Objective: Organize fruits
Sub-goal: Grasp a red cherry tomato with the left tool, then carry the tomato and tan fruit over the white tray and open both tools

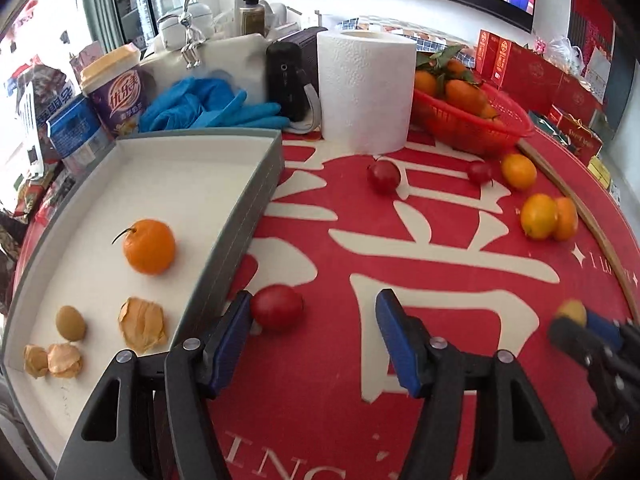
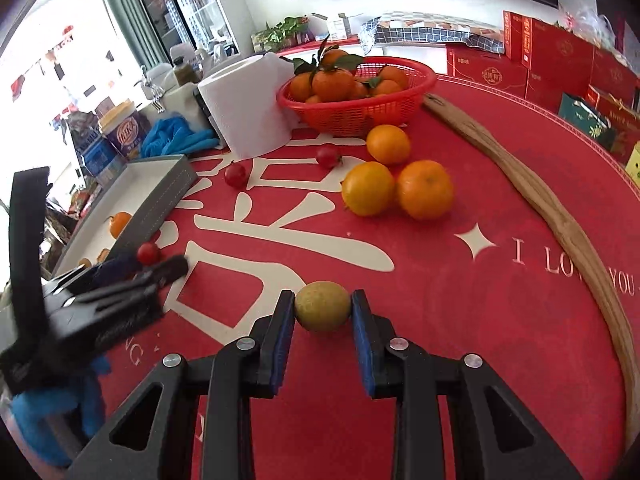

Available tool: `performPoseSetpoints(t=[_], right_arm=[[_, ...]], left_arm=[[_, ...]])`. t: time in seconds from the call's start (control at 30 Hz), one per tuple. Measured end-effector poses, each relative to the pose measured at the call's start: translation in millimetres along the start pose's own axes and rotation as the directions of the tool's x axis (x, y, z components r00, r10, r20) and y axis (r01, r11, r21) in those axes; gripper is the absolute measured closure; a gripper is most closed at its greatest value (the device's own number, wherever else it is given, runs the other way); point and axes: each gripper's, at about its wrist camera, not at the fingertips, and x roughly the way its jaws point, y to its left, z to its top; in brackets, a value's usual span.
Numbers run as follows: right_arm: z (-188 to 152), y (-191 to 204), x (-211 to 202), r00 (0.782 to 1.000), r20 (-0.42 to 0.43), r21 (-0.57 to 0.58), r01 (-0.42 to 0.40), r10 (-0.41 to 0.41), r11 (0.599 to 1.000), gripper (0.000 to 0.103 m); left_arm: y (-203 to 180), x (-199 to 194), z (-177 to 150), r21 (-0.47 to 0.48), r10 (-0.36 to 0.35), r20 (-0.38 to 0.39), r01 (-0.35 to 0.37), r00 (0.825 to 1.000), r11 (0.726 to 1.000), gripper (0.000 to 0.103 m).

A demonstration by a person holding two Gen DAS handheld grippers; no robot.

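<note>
My left gripper (image 1: 316, 328) stands open low over the red cloth, just right of the grey tray (image 1: 256, 208). A red cherry tomato (image 1: 276, 306) lies between its jaws against the left pad, clear of the right one. My right gripper (image 2: 322, 314) is shut on a small yellow-green fruit (image 2: 322, 306); it shows blurred in the left wrist view. The tray holds a mandarin (image 1: 149, 246), a small olive fruit (image 1: 70, 322) and papery husks (image 1: 142, 322). Loose on the cloth lie three oranges (image 2: 368, 188) and two more tomatoes (image 2: 235, 174).
A red basket (image 2: 360, 116) of leafy mandarins stands at the back beside a paper roll (image 1: 366, 88). Blue gloves (image 1: 208, 108), a black device (image 1: 286, 80) and a drink cup (image 1: 116, 92) crowd behind the tray. A curved wooden stick (image 2: 560, 220) follows the table's right edge.
</note>
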Motion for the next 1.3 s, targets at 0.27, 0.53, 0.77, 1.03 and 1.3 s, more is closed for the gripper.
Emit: performPoseSetpoints(t=[0.27, 0.53, 0.77, 1.03, 1.3], right_arm=[[-20, -19, -15, 0.999, 0.037, 0.084, -0.036, 0.033, 0.996, 0.073], [-25, -37, -22, 0.995, 0.073, 0.17, -0.086, 0.075, 0.982, 0.073], [-26, -40, -22, 0.993, 0.078, 0.181, -0.097, 0.084, 0.979, 0.073], [-25, -33, -22, 0.997, 0.066, 0.154, -0.04, 0.03, 0.987, 0.073], [-20, -18, -19, 0.999, 0.038, 0.118, 0.013, -0.017, 0.993, 0.073]], left_arm=[[2, -15, -24, 0.044, -0.114, -0.01, 0.114, 0.993, 0.993, 0.077], [3, -36, -39, 0.053, -0.142, -0.005, 0.142, 0.99, 0.988, 0.076], [-1, -45, -37, 0.088, -0.131, 0.008, 0.129, 0.991, 0.988, 0.076], [-3, -53, -37, 0.12, -0.086, 0.026, 0.082, 0.996, 0.989, 0.076], [19, -61, -35, 0.079, -0.067, 0.045, 0.063, 0.997, 0.995, 0.076]])
